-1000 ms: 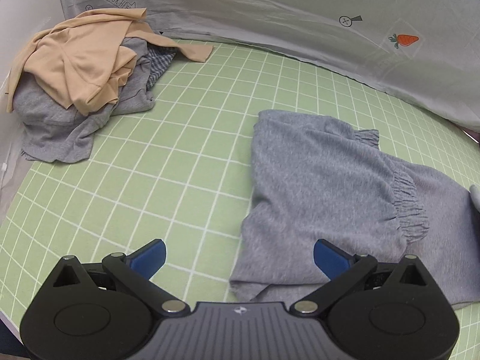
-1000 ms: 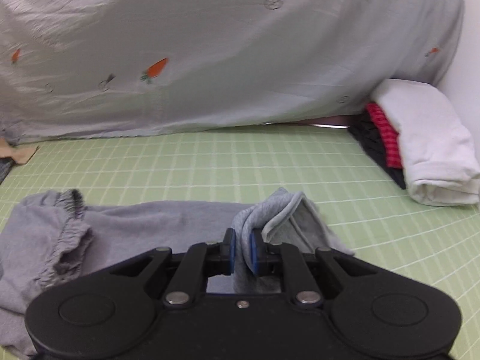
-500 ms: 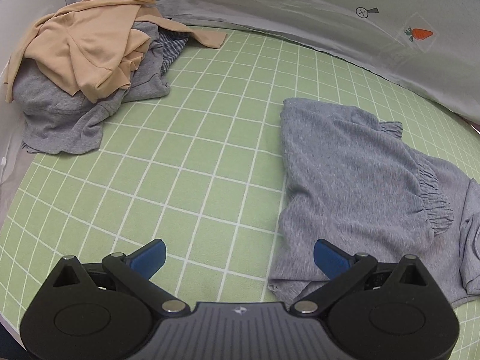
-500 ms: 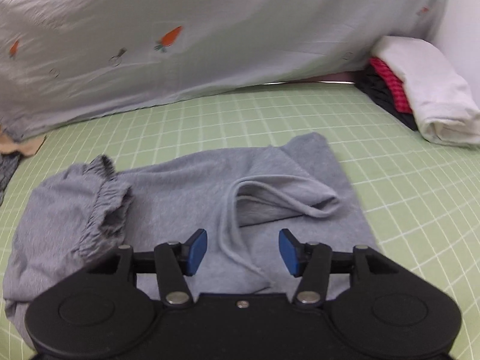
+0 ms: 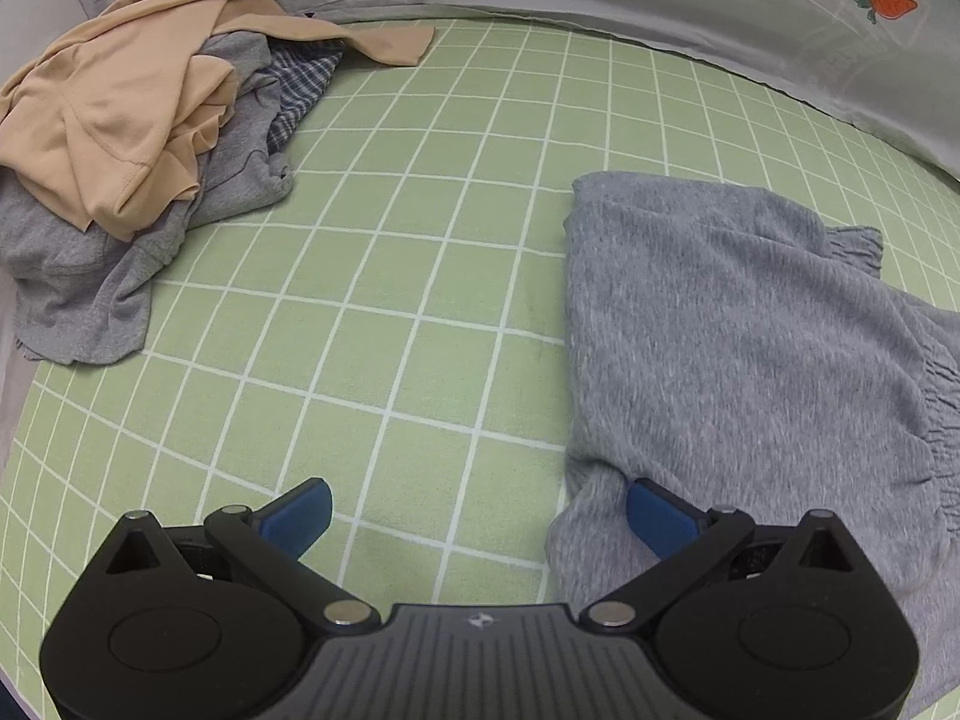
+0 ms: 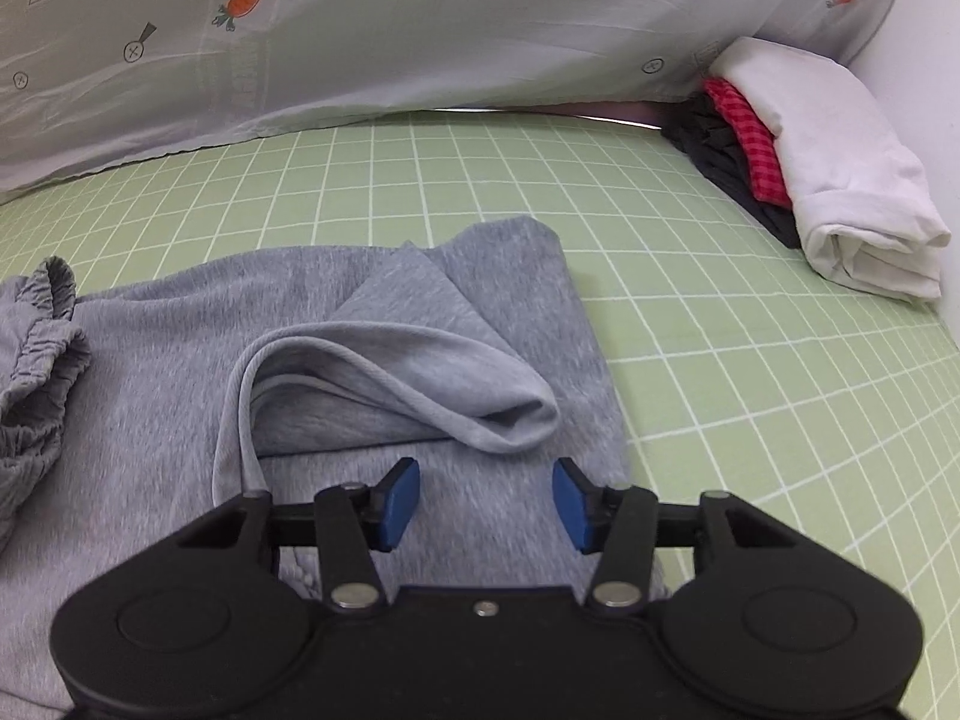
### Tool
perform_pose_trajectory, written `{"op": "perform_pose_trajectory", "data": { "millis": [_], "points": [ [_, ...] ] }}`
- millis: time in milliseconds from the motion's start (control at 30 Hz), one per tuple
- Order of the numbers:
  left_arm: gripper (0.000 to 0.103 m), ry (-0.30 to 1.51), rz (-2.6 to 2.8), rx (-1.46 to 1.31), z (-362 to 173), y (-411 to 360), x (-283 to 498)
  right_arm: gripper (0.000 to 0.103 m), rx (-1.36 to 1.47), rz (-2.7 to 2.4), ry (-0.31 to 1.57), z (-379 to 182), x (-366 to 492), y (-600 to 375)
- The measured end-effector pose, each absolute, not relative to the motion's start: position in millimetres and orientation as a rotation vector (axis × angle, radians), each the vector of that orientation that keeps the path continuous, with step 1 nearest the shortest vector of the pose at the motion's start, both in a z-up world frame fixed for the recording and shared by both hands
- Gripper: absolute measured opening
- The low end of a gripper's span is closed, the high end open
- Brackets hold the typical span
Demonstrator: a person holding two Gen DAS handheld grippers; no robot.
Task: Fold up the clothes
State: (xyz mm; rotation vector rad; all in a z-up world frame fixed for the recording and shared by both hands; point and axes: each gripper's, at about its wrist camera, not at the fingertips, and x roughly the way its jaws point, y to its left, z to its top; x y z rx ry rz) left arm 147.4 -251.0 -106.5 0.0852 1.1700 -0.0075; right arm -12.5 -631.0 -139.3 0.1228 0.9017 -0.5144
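A grey pair of shorts (image 5: pixel 738 330) lies on the green grid mat (image 5: pixel 420 276), its gathered waistband at the right. My left gripper (image 5: pixel 477 513) is open, low over the mat at the shorts' left edge, with the right pad against the cloth. In the right wrist view the shorts (image 6: pixel 150 396) lie spread out with one leg end folded back into a loose flap (image 6: pixel 420 372). My right gripper (image 6: pixel 485 501) is open and empty just above the cloth, in front of that flap.
A heap of unfolded clothes, tan (image 5: pixel 120 96) over grey and checked pieces, sits at the mat's far left. A stack of folded clothes, white (image 6: pixel 840 180), red and black, stands at the far right. A pale carrot-print sheet (image 6: pixel 420 30) hangs along the back.
My right gripper opened and let go of the grey leg end, which now lies folded over the shorts. My left gripper stayed open and shifted left, so the shorts sit further right.
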Motion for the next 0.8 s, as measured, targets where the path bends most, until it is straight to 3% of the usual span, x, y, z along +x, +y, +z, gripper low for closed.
{"op": "perform_pose_trajectory", "data": {
  "millis": [700, 800],
  "points": [
    [0.103, 1.247, -0.017, -0.011, -122, -241, 155, 0.050, 0.135, -0.298, 0.791, -115, 95, -612],
    [0.103, 1.240, -0.018, -0.010, -121, -241, 154, 0.054, 0.191, -0.312, 0.772, -107, 87, -614]
  ]
}}
